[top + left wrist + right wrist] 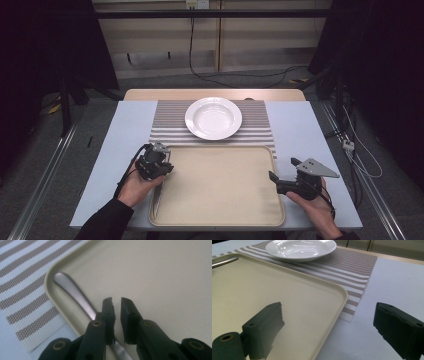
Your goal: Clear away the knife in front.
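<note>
The metal utensil (pixel 75 293) lies along the tray (pixel 220 212)'s left inner edge, not lifted; the left tool (pixel 117 302), jaws narrow and slightly parted, hovers just over its handle; the right tool (pixel 329 322) waits wide open, straddling the tray's right rim; the plate (pixel 213 118) sits empty on the striped mat (pixel 170 125) beyond, so transfer seems ahead.

No legible text, label, brand, number or sign on anything in view

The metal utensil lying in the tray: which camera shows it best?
The left gripper view: the metal utensil handle lies large and sharp along the tray wall. The right gripper view catches just its tip at the far edge. In the high view it is a thin sliver beside the left gripper.
</note>
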The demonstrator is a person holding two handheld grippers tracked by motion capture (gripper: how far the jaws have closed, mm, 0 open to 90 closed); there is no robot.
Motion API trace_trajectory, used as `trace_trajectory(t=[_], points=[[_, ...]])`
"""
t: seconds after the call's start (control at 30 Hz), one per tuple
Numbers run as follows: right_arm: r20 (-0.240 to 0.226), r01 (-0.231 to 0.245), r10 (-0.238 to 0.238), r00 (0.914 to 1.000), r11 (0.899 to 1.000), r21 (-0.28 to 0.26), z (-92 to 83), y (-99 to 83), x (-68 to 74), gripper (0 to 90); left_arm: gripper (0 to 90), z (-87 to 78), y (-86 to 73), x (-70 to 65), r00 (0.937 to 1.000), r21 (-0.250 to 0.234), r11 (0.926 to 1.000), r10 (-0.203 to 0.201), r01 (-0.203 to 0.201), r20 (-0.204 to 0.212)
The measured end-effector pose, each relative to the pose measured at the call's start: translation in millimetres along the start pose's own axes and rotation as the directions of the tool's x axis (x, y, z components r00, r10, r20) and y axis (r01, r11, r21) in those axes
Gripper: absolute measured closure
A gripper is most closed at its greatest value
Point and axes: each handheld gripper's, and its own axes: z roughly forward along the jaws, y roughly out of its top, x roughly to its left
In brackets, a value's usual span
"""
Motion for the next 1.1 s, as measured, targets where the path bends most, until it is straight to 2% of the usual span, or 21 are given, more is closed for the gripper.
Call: trace_trajectory(t=[0.07,0.13,0.2,0.23,0.27,0.4,0.53,0.6,0.67,0.73,0.77,0.87,0.97,1.1], points=[[0.001,0.002,-0.002,1.0,1.0,-0.002,-0.4,0.1,0.2,8.7,74.1,-3.3,0.9,-1.5,0.9999,-0.038,0.9992,0.01,-0.01,0.006],[0.0,0.0,0.0,1.0,1.0,-0.002,-0.4,0.1,0.3,8.7,64.3,-6.2,1.2,-3.2,0.9998,-0.069,0.9976,-0.004,0.005,0.019],[0.0,0.001,-0.001,1.0,1.0,-0.002,-0.3,0.1,0.1,8.8,51.1,-8.7,0.9,-4.3,0.9999,-0.103,0.9946,-0.008,0.009,0.007],[-0.001,0.001,-0.001,1.0,1.0,-0.001,-0.3,0.1,0.2,8.7,44.1,-9.9,0.6,-4.7,1.0,-0.109,0.994,-0.008,0.009,0.005],[-0.001,0.002,-0.002,1.0,1.0,-0.002,-0.3,0.0,0.2,8.8,40.2,-11.2,0.2,-5.4,0.9998,-0.118,0.9929,-0.014,0.016,0.013],[0.002,-0.002,0.002,1.0,1.0,0.0,-0.3,-0.2,-0.3,8.7,21.1,-17.0,-1.6,-7.4,0.9999,-0.152,0.9883,-0.017,0.016,0.0],[0.003,-0.002,0.002,1.0,1.0,0.001,-0.4,-0.3,-0.1,8.8,5.3,-21.5,-4.8,-8.7,0.9982,-0.165,0.9847,-0.059,0.056,-0.011],[0.003,0.0,0.0,1.0,1.0,0.001,-0.4,-0.4,-0.1,8.8,5.6,-24.2,-7.7,-9.6,0.9979,-0.181,0.9814,-0.064,0.065,0.011],[0.003,0.0,0.0,1.0,1.0,0.0,-0.6,-0.5,0.1,8.8,5.8,-27.2,-10.6,-11.7,0.9985,-0.192,0.9799,-0.055,0.053,-0.004],[0.005,0.0,0.0,1.0,1.0,-0.001,-0.9,-0.6,0.1,8.8,5.5,-30.4,-14.4,-14.5,0.997,-0.204,0.9762,-0.077,0.075,-0.005],[0.005,0.0,0.0,1.0,1.0,-0.001,-1.1,-0.6,0.1,8.7,5.4,-31.7,-17.1,-17.0,0.9958,-0.211,0.9738,-0.089,0.083,-0.019],[0.005,-0.001,0.001,1.0,1.0,-0.001,-1.8,-1.0,-0.2,8.8,5.4,-35.0,-25.8,-21.8,0.9966,-0.238,0.9683,-0.081,0.076,-0.013],[0.006,-0.001,0.001,1.0,1.0,-0.002,-2.6,-1.2,-0.1,8.7,5.6,-39.5,-33.0,-22.0,0.9967,-0.264,0.9612,-0.082,0.079,0.002],[0.009,-0.002,0.002,1.0,1.0,-0.001,-2.7,-1.4,-0.1,8.8,5.3,-40.7,-43.1,-16.6,0.9958,-0.301,0.95,-0.091,0.083,-0.012]])
